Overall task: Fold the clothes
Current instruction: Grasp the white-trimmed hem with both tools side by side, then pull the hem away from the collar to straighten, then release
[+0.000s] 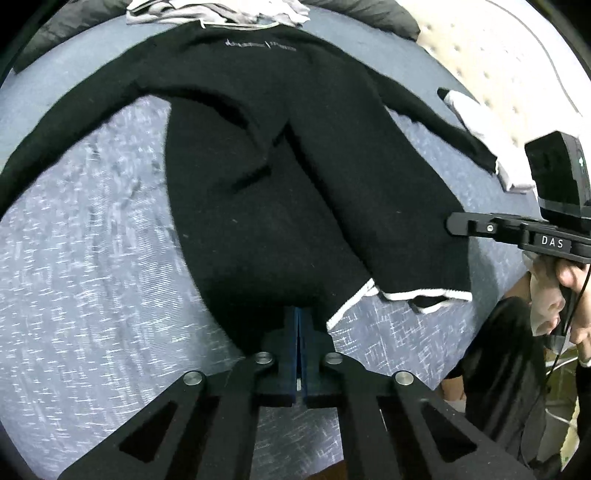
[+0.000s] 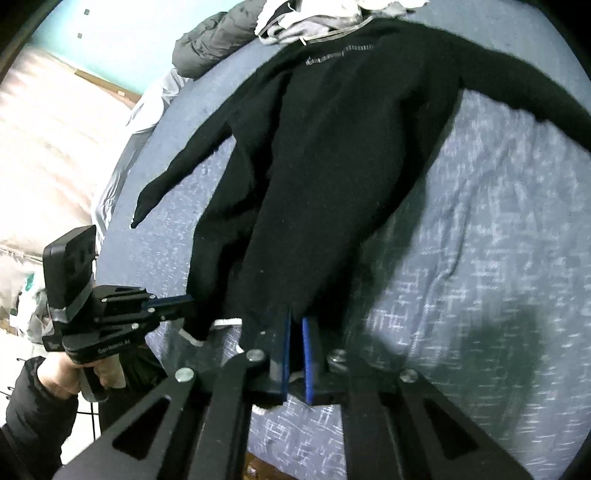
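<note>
My left gripper is clenched on the near hem of the black top, at its left corner, with dark cloth nipped between the blue pads. The top lies flat on the blue bedspread and runs straight away from me: hem nearest, collar farthest, so its long axis follows the line my grippers point along. Its sleeves spread out to either side.

My right gripper grips the same hem at the other corner, cloth pinched between its pads. Both hands sit equally close to the hem, so I judge the coming move a shared lift carrying the hem toward the collar.

Beyond the collar lies a pale clothes heap, touching it. To the right, bedspread lies bare.
</note>
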Demonstrator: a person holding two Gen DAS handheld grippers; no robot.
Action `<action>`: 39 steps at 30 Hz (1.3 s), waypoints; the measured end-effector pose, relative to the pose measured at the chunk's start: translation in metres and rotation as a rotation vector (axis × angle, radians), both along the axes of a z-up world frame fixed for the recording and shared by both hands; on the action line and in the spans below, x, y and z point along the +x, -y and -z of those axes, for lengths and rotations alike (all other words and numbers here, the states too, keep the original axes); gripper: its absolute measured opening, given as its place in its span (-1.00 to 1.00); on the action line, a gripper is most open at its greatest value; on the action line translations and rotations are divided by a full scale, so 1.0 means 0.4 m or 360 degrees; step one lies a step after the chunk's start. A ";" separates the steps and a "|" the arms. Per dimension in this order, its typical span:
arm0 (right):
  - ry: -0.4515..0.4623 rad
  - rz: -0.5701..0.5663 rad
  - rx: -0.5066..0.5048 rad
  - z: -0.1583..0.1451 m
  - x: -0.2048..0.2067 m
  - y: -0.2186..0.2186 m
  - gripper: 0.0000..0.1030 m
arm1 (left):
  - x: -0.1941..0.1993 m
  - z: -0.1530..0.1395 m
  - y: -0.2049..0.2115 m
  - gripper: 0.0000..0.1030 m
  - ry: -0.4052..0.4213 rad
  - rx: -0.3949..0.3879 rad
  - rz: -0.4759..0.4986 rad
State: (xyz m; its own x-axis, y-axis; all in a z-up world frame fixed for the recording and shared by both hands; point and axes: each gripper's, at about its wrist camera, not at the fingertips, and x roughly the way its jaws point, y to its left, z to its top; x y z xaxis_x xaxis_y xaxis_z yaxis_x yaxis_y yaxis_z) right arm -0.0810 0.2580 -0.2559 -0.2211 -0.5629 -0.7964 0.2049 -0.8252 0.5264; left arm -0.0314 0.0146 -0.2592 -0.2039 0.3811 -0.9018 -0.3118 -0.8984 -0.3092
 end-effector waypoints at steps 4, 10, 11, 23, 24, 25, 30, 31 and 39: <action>-0.0060 0.0027 -0.0016 -0.046 0.008 -0.052 -0.91 | 0.005 -0.037 0.040 -1.00 -0.0031 0.0012 -0.0053; -0.0102 0.0110 0.0046 -0.088 0.012 -0.162 -0.91 | 0.009 -0.020 -0.006 -0.85 0.0006 0.0017 -0.0089; -0.0099 0.0127 0.0063 -0.088 0.011 -0.182 -0.91 | 0.008 -0.015 -0.015 -0.72 0.0007 0.0002 -0.0088; -0.0082 0.0245 0.0095 -0.084 0.024 -0.266 -0.93 | -0.025 0.052 -0.083 -0.70 -0.0019 -0.0224 -0.0010; -0.0082 0.0248 0.0094 -0.084 0.025 -0.271 -0.93 | -0.027 0.052 -0.077 -0.88 -0.0019 -0.0224 -0.0009; -0.0083 0.0251 0.0094 -0.085 0.026 -0.275 -0.93 | -0.028 0.050 -0.067 -0.90 -0.0016 -0.0213 -0.0014; -0.0077 0.0278 0.0089 -0.087 0.027 -0.296 -0.94 | -0.015 -0.003 0.000 -0.93 -0.0075 -0.0133 -0.0053; -0.0075 0.0283 0.0088 -0.087 0.026 -0.300 -0.94 | -0.012 -0.014 0.018 -0.93 -0.0085 -0.0119 -0.0067; -0.0092 0.0299 0.0138 -0.108 0.027 -0.326 -0.99 | -0.001 -0.048 0.218 -0.93 -0.0062 -0.0030 -0.0322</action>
